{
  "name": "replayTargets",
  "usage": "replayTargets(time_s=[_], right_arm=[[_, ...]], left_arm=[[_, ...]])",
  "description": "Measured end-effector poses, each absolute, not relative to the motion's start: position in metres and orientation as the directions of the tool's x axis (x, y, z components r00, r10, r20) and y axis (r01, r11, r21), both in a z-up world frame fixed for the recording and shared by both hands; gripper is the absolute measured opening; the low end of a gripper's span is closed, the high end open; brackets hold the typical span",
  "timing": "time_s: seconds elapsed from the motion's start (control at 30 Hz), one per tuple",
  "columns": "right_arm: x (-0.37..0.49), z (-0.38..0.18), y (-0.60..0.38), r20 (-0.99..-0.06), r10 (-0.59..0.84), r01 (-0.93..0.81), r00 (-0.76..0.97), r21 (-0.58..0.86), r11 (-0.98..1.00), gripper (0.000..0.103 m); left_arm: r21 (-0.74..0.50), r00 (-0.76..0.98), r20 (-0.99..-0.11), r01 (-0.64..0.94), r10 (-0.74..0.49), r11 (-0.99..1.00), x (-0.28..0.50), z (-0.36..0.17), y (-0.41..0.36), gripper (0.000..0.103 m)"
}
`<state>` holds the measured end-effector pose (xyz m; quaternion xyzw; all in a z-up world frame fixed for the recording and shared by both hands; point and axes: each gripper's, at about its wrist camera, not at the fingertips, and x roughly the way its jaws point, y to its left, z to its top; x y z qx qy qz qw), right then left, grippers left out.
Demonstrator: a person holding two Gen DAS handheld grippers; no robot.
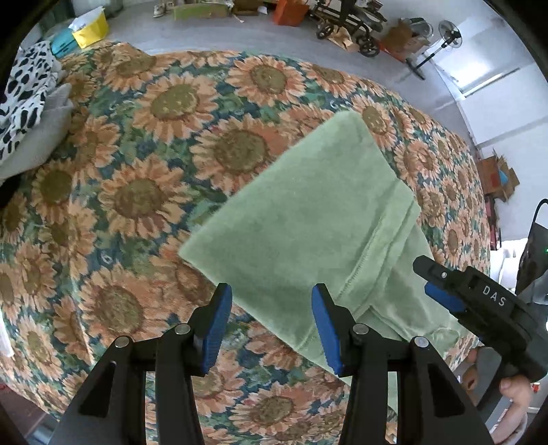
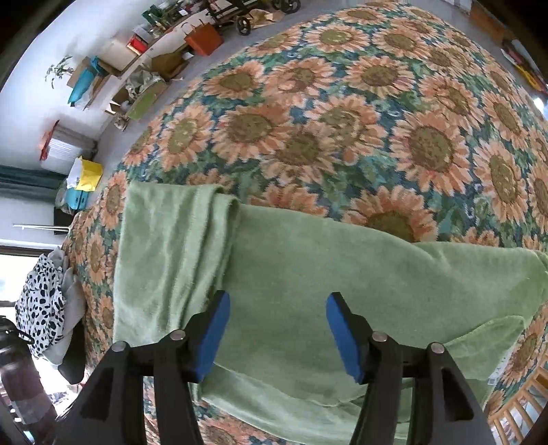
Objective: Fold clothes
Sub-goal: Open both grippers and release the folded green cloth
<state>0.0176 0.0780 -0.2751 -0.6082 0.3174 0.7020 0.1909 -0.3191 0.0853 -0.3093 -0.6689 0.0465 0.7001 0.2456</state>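
A light green fleecy garment (image 1: 308, 205) lies folded on the sunflower bedspread (image 1: 154, 171), one folded layer overlapping another along a stitched hem. My left gripper (image 1: 271, 291) hovers over its near edge with the blue pads apart and nothing pinched between them. At the right of the left wrist view my right gripper (image 1: 430, 280) points down over the garment's right side, held by a hand (image 1: 513, 390). In the right wrist view the right gripper (image 2: 278, 296) stands open above the green garment (image 2: 308, 267), whose left part is bunched into a fold.
A black-and-white spotted cloth (image 1: 24, 92) on a grey cushion sits at the bed's left edge, also seen as the spotted cloth (image 2: 41, 308). On the floor beyond the bed stand a yellow bag (image 1: 90, 29), boxes, a wheeled cart (image 1: 349, 20) and a fan (image 1: 448, 34).
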Motion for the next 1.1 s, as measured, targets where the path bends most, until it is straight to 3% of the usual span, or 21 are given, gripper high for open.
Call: replayTargets(time_s=[0.37,0.63,0.93,1.1], right_arm=[[-0.012,-0.271,0.053,-0.976,-0.115,-0.619,-0.184,0.206,-0.758,0.063],[-0.004,-0.265,0.088,-0.976,-0.090,-0.699,-0.199,0.206,-0.685,0.063],[0.064,-0.253,0.128,-0.980,-0.047,-0.766,-0.191,0.179,-0.618,0.064],[0.063,-0.246,0.124,-0.976,-0.068,-0.782,-0.205,0.205,-0.588,0.064]], left_arm=[[-0.298,0.015,-0.950,-0.335,0.311,-0.894,-0.356,-0.302,0.042,0.049],[-0.352,0.047,-0.934,-0.281,0.354,-0.893,-0.368,-0.305,0.008,0.049],[-0.382,0.060,-0.922,-0.305,0.382,-0.873,-0.355,-0.309,0.024,0.049],[-0.329,0.000,-0.935,-0.372,0.354,-0.868,-0.357,-0.294,0.011,0.049]])
